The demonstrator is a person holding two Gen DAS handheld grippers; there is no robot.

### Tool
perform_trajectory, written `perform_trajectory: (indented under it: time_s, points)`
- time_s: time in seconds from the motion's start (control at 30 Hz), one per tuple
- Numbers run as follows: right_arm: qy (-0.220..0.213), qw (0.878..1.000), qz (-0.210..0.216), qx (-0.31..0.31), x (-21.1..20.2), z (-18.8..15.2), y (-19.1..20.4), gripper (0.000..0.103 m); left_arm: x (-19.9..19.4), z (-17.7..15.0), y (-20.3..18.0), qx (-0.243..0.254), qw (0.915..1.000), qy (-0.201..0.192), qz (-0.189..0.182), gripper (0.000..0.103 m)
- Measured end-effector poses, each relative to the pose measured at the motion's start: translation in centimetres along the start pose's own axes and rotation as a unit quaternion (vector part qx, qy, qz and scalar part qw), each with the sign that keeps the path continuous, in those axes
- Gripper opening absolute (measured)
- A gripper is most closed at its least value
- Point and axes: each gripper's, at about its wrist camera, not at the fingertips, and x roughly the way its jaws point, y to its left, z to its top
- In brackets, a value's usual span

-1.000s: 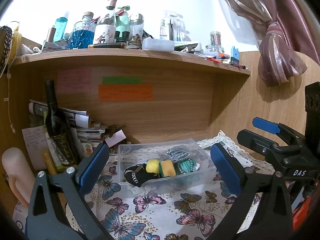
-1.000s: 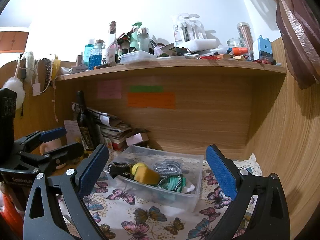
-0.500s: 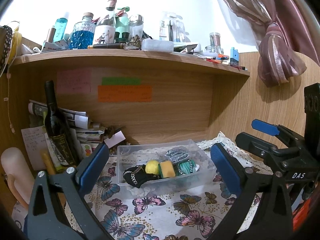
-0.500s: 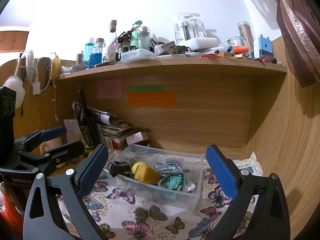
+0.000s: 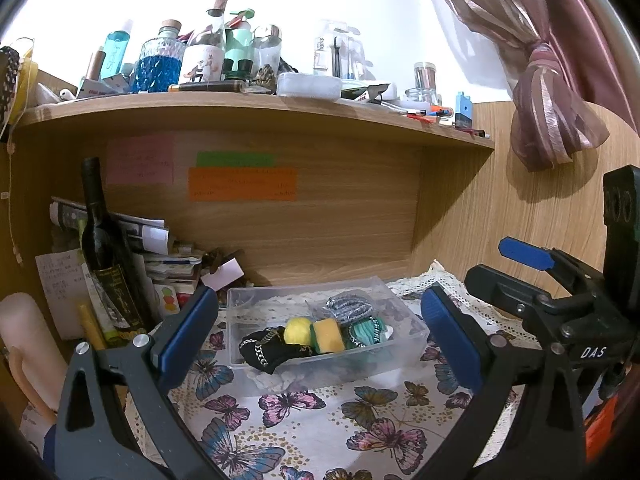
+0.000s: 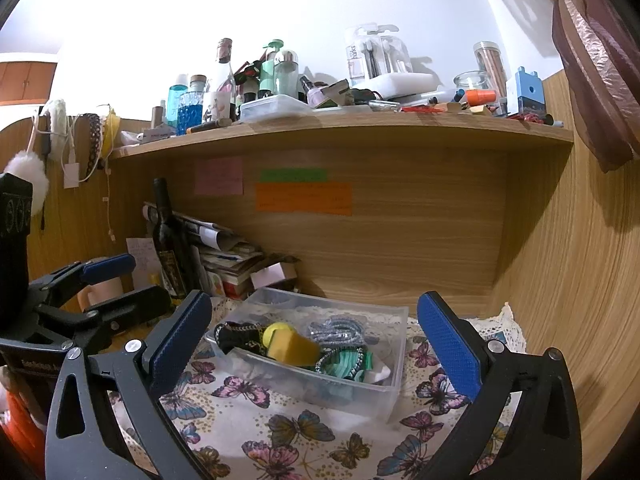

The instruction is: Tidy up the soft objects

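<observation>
While both grippers (image 5: 320, 328) (image 6: 312, 332) gape empty, clear bin (image 5: 400, 312) holds sponge (image 5: 328, 334), yellow ball (image 5: 298, 328) — scrunchies (image 5: 352, 306).

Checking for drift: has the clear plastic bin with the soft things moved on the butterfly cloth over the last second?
No. The clear plastic bin keeps its place beside the dark wine bottle; only the camera shifted slightly.

Clear glossy plastic bin (image 5: 404, 322) — matt printed cloth (image 5: 304, 428) — grained wood shelf (image 5: 256, 110)

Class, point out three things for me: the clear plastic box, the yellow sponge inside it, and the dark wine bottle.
clear plastic box (image 5: 404, 354), left wrist view, front wall
yellow sponge (image 5: 329, 335), left wrist view, top face
wine bottle (image 6: 171, 240), right wrist view, body
</observation>
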Motion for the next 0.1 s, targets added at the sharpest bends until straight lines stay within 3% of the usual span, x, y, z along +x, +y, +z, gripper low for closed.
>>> perform_trajectory:
  time_s: [0.1]
  points:
    - [0.002, 1.000, -0.001, -0.003, 0.16, -0.08, 0.13, 0.103, 0.10, -0.12, -0.01, -0.004, 1.0000, 0.003, 0.000, 0.103]
